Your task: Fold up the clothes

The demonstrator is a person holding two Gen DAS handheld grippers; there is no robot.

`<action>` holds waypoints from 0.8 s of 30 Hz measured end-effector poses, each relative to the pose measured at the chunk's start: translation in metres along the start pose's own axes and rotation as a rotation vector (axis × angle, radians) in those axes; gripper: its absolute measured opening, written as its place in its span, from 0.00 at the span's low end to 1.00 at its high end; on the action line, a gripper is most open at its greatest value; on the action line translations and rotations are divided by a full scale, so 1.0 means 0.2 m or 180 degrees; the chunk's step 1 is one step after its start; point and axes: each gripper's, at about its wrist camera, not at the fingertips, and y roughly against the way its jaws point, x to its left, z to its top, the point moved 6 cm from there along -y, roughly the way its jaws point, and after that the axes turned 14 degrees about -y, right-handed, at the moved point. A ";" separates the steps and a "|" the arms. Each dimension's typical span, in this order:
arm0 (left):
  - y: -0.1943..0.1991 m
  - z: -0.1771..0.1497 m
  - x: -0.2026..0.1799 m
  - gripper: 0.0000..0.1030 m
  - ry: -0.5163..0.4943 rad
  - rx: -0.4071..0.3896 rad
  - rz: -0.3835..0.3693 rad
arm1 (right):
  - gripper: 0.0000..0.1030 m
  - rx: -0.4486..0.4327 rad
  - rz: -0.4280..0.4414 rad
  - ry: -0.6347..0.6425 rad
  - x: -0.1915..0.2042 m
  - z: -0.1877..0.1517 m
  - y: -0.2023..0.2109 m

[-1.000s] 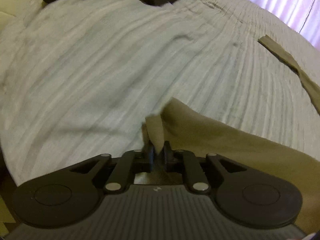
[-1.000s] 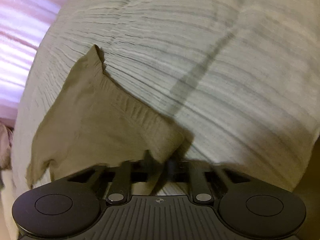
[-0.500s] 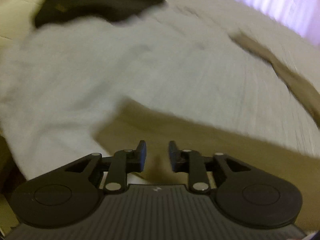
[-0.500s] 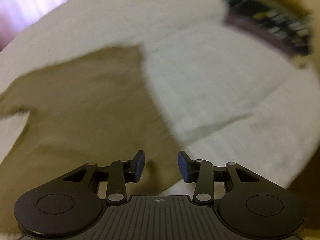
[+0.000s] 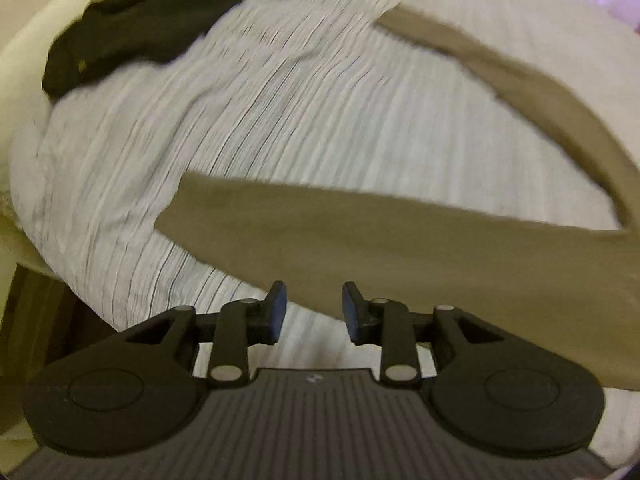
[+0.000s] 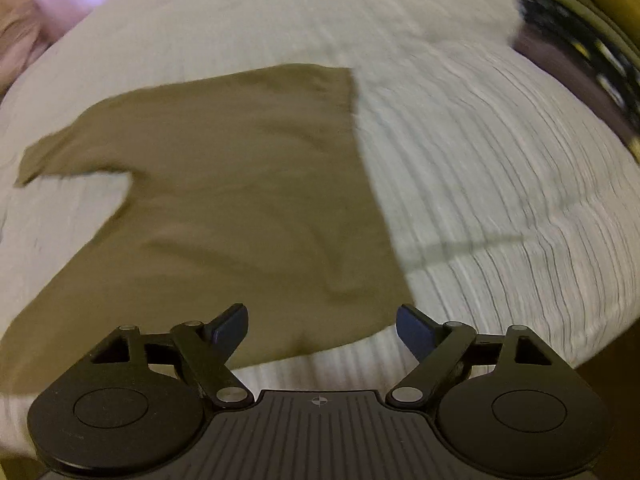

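Released — both grippers (image 5: 314,306) (image 6: 322,330) hover open-fingered over the shirt (image 6: 224,200).

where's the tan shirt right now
The tan shirt lies spread flat on the white ribbed bedspread, left of centre in the right wrist view, its near hem just ahead of the open right gripper.

Olive-brown shirt (image 6: 224,200); white ribbed bedspread (image 6: 500,184); black garment (image 5: 136,36); black tongs, blue pads (image 6: 230,326).
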 end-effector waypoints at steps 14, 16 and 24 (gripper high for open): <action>0.34 0.15 0.06 0.42 -0.0496 -0.0354 -0.0171 | 0.82 -0.0189 -0.0025 0.0200 0.38 -0.31 0.30; 0.35 0.15 0.12 0.45 -0.0491 -0.0380 -0.0223 | 0.82 -0.0210 -0.0011 0.0196 0.46 -0.38 0.31; 0.36 0.13 0.29 0.45 -0.0798 -0.0482 -0.0363 | 0.82 -0.0342 0.0022 0.0005 0.71 -0.68 0.37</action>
